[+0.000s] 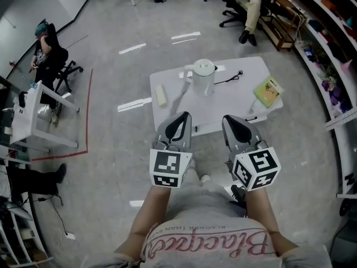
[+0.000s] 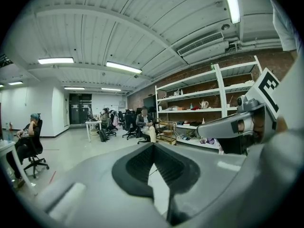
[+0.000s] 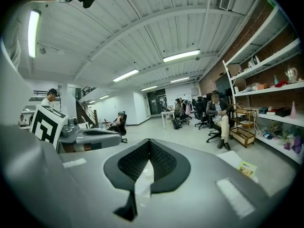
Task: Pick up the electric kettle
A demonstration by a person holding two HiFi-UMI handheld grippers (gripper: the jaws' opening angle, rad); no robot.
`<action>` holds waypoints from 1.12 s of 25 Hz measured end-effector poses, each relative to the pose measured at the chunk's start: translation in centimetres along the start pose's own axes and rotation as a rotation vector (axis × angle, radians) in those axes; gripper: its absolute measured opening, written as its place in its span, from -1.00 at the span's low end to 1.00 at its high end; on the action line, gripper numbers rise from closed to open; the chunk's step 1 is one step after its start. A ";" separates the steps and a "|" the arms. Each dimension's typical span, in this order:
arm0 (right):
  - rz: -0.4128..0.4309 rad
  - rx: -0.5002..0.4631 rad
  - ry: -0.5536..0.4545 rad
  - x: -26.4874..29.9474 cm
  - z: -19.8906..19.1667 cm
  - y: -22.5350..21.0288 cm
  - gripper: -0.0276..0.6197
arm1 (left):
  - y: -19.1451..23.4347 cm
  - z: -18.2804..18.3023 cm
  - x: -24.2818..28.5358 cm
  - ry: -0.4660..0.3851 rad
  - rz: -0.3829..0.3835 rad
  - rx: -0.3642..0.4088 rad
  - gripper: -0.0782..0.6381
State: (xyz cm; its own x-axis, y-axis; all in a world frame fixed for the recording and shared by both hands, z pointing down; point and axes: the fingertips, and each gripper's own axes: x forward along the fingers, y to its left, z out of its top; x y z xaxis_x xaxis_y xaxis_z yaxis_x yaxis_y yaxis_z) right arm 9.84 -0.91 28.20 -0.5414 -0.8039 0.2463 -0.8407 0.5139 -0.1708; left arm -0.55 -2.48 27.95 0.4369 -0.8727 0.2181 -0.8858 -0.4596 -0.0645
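Note:
The white electric kettle [image 1: 203,76] stands upright, lid on, near the far middle of a small white table [image 1: 234,96]. Both grippers hover side by side off the table's near edge, well short of the kettle. My left gripper [image 1: 183,116] has its jaws together with nothing between them, and so does my right gripper [image 1: 229,119]. Neither gripper view shows the kettle. In the left gripper view the left gripper [image 2: 152,145] points level across the room. The right gripper [image 3: 148,141] does the same in its own view, with a strip of the table showing below the closed tips.
On the table lie a pale bar-shaped object [image 1: 161,95], a black cable [image 1: 228,79] and a green-yellow book [image 1: 268,91]. Shelving [image 1: 329,43] runs along the right. A white cart [image 1: 30,116] stands at the left. Seated people and office chairs [image 1: 245,10] are beyond the table.

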 end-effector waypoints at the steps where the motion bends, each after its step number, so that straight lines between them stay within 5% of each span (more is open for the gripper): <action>1: -0.002 0.004 0.002 0.3 0.0 -0.5 -0.83 | 0.0 -0.1 0.6 0.002 -0.004 -0.003 -0.78; 9: -0.030 0.012 0.025 3.8 0.3 -4.4 -0.83 | 1.6 0.1 6.2 0.004 -0.021 -0.033 -0.74; 23: -0.070 0.059 0.124 16.5 0.5 -10.6 -0.83 | 9.0 -2.6 18.4 0.093 -0.087 -0.068 -0.25; 28: -0.021 0.084 0.170 20.6 -0.7 -11.1 -0.83 | 12.1 -4.5 21.6 0.111 -0.103 -0.079 -0.17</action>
State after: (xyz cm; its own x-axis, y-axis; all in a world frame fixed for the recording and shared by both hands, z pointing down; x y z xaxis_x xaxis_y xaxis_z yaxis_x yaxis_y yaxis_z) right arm 8.01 -22.90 35.85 -0.5237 -0.7484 0.4069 -0.8519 0.4651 -0.2409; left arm -2.49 -26.15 36.23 0.5101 -0.7957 0.3265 -0.8484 -0.5278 0.0393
